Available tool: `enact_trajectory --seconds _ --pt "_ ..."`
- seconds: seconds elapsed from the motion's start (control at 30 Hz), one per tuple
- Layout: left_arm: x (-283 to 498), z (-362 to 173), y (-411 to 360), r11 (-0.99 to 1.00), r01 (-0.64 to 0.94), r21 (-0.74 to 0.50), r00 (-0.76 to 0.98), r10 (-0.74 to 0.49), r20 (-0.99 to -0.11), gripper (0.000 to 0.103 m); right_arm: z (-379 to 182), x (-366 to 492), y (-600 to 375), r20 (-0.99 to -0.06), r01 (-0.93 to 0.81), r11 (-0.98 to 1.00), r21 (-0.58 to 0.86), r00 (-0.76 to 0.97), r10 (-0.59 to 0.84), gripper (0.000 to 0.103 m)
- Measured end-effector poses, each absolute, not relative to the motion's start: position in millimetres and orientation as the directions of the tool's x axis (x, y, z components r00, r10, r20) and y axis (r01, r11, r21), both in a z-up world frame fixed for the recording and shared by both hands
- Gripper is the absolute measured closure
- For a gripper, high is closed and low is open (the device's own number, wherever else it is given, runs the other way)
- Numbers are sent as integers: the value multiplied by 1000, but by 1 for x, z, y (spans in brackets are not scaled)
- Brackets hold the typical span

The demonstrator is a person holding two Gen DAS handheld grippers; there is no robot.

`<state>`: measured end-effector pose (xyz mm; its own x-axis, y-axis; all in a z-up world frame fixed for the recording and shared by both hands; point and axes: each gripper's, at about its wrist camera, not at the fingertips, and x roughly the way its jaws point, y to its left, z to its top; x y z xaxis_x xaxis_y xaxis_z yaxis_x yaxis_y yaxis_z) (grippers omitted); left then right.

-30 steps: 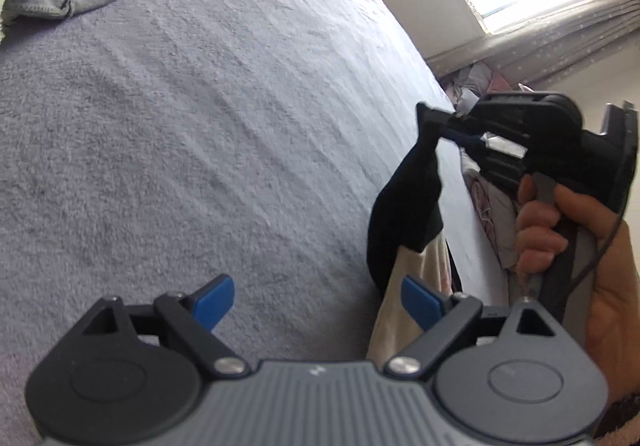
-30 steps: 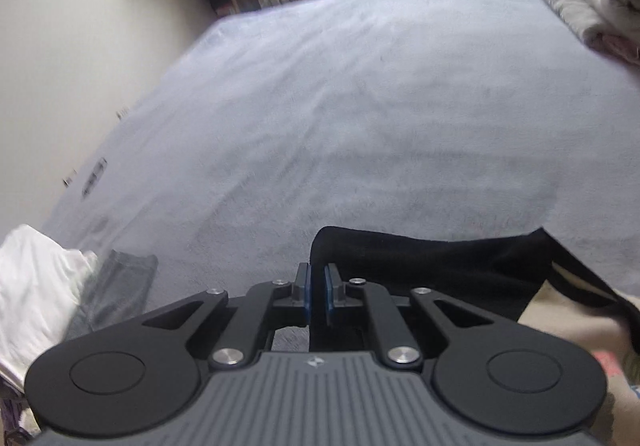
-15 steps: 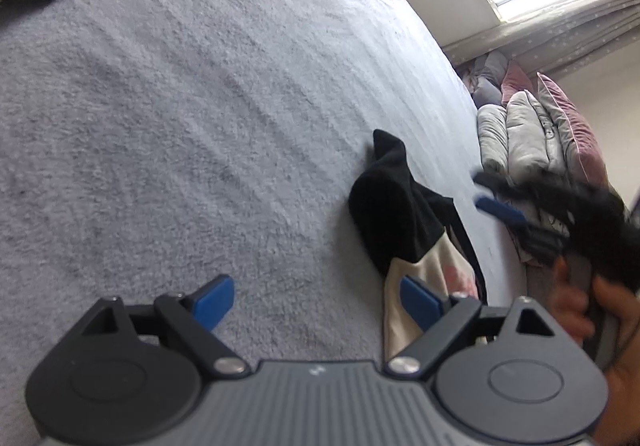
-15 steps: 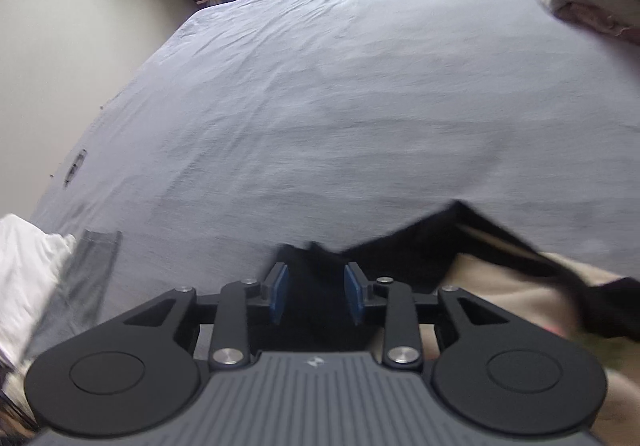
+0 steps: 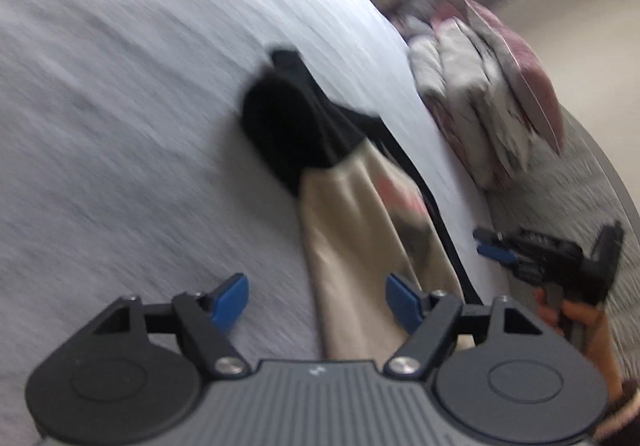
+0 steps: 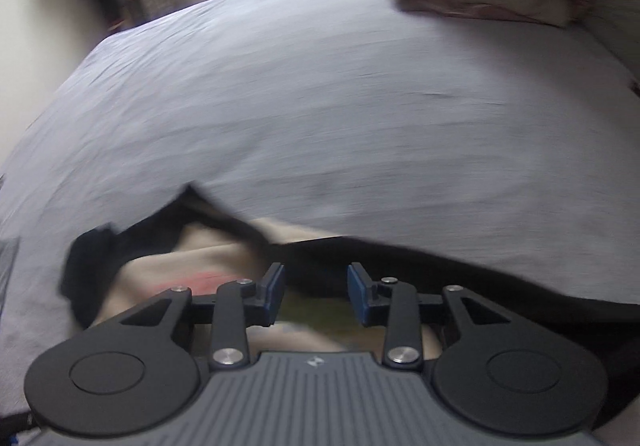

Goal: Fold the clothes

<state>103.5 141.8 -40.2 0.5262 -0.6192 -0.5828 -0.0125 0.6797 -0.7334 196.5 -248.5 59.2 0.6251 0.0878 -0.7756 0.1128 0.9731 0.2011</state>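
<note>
Beige garment (image 5: 352, 230) with black sleeve and trim, lying rumpled on grey bedspread (image 5: 120, 105)

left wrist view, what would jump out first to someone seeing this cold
The black and beige garment stands out first, lying crumpled on the pale grey bedsheet and running down between the fingers of the left gripper, whose jaws are closing without touching the cloth. Next comes the right gripper at the right edge, jaws opening and holding nothing. Behind it a stack of folded bedding sits at the bed's far side.
</note>
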Motion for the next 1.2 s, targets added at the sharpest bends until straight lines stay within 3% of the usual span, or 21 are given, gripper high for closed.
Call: enact_trajectory --seconds 0.23,0.43,0.67,0.73,0.8,1.2 --pt "106 -46 123 694 47 -718 506 -637 -582 29 38 193 -282 -778 100 972 214 619 108 62" --pt "108 -49 122 688 64 -723 510 -645 -569 29 22 187 -244 -788 -53 998 21 614 49 62" --pt "104 -46 116 708 100 -699 520 -636 -570 29 11 192 -228 -768 -127 989 -79 641 21 63" --pt "104 -46 115 711 105 -695 522 -635 -570 29 7 196 -227 -751 -116 985 -129 660 -21 67" --pt "103 -46 115 714 110 -692 524 -633 -570 29 6 200 -228 -728 -103 981 -161 684 -48 97" --pt "107 -47 114 722 160 -673 524 -640 -562 32 29 265 -252 -642 58 973 -224 742 -192 100"
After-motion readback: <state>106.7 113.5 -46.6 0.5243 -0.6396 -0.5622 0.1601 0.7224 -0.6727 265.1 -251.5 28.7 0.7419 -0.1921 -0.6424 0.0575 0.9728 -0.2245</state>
